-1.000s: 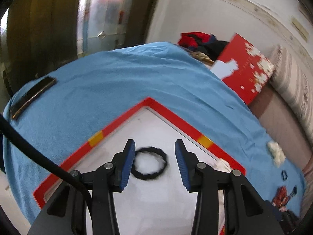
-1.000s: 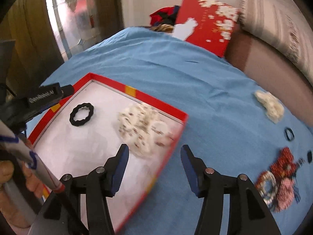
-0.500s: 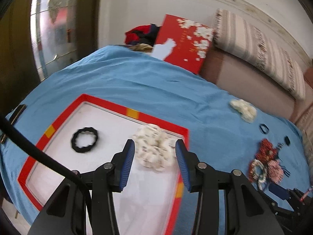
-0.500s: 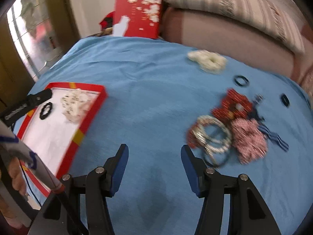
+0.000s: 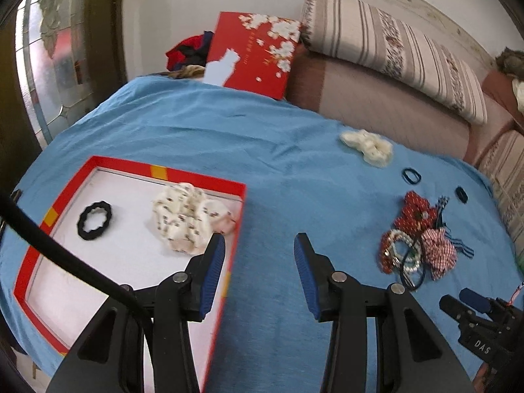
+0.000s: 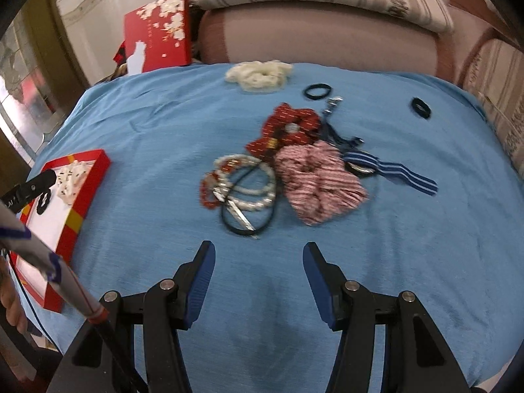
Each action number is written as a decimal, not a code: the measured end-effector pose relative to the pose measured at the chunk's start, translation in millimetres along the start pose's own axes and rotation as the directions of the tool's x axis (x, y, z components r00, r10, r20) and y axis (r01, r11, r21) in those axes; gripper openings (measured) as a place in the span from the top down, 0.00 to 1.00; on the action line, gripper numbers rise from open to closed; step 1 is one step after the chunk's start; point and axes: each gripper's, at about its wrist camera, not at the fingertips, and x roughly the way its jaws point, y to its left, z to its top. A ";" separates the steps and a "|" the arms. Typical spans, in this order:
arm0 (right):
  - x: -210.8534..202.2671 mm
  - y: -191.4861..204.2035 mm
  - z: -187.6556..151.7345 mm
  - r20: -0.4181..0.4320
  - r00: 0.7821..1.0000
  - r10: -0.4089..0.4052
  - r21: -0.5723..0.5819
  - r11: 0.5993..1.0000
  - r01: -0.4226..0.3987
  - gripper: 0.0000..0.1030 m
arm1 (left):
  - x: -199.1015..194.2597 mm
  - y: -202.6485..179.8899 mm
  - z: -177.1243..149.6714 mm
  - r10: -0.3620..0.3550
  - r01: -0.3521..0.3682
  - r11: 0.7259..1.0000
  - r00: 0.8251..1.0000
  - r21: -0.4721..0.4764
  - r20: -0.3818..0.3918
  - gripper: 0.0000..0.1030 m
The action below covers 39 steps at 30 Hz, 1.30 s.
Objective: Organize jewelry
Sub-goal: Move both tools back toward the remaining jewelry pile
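Observation:
A red-rimmed tray (image 5: pixel 199 180) with a white floor lies on the blue cloth at the left; it also shows in the right wrist view (image 6: pixel 95 170). In it lie a black wavy ring (image 5: pixel 94 221) and a cream patterned scrunchie (image 5: pixel 186 217). My left gripper (image 5: pixel 258 258) is open and empty over the tray's right rim. My right gripper (image 6: pixel 258 268) is open and empty, just short of a pile: pearl and red bead bracelets (image 6: pixel 242 180), a black loop (image 6: pixel 249 219), a pink striped scrunchie (image 6: pixel 317 180) and a red scrunchie (image 6: pixel 288 127).
A cream scrunchie (image 6: pixel 258 73), two small black hair ties (image 6: pixel 317 91) (image 6: pixel 421 107) and a blue striped band (image 6: pixel 393 170) lie farther back. A red flowered box (image 5: pixel 255 52) and a sofa with a striped cushion (image 5: pixel 393 49) stand behind the blue cloth.
Both grippers have swung right, away from the tray. The left view has moved off the black ring to the tray's right rim. The right gripper now faces the jewelry pile.

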 end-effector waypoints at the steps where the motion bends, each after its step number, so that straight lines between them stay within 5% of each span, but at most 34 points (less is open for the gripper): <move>1: 0.6 -4.9 -1.6 -0.002 1.000 -0.001 0.005 1.000 0.001 0.42 | 2.0 -2.8 -1.3 0.005 -0.005 1.000 1.000 0.008 -0.004 0.59; 12: 12.2 -26.3 -2.8 -0.003 0.997 0.072 0.028 0.997 -0.072 0.42 | 27.1 -19.6 -7.7 -0.016 0.016 1.000 0.996 0.002 -0.086 0.59; 20: 23.7 5.0 34.8 0.030 0.983 0.182 0.011 0.983 -0.182 0.43 | 41.4 -21.0 -8.8 -0.037 0.034 0.999 0.990 -0.026 -0.134 0.59; 25: 63.2 13.6 57.7 -0.023 0.983 0.181 0.086 0.980 -0.178 0.43 | 42.7 -21.0 -9.2 -0.033 0.030 0.999 0.990 -0.020 -0.140 0.59; 26: 69.2 11.6 60.0 -0.030 0.983 0.183 0.106 0.978 -0.179 0.45 | 42.6 -20.7 -8.6 -0.035 0.032 0.999 0.989 -0.020 -0.141 0.59; 28: 78.0 8.5 63.2 -0.048 0.982 0.183 0.132 0.975 -0.176 0.80 | 42.1 -20.0 -6.9 -0.040 0.036 0.999 0.990 -0.026 -0.139 0.59; 29: 80.2 6.0 64.0 -0.059 0.980 0.191 0.147 0.972 -0.181 0.88 | 42.0 -20.3 -6.1 -0.043 0.039 0.999 0.990 -0.027 -0.137 0.59; 39: -2.8 -34.3 42.2 0.070 0.979 0.192 0.088 0.976 -0.198 0.97 | 41.2 -38.3 -7.4 -0.095 0.091 0.995 0.983 -0.030 -0.157 0.56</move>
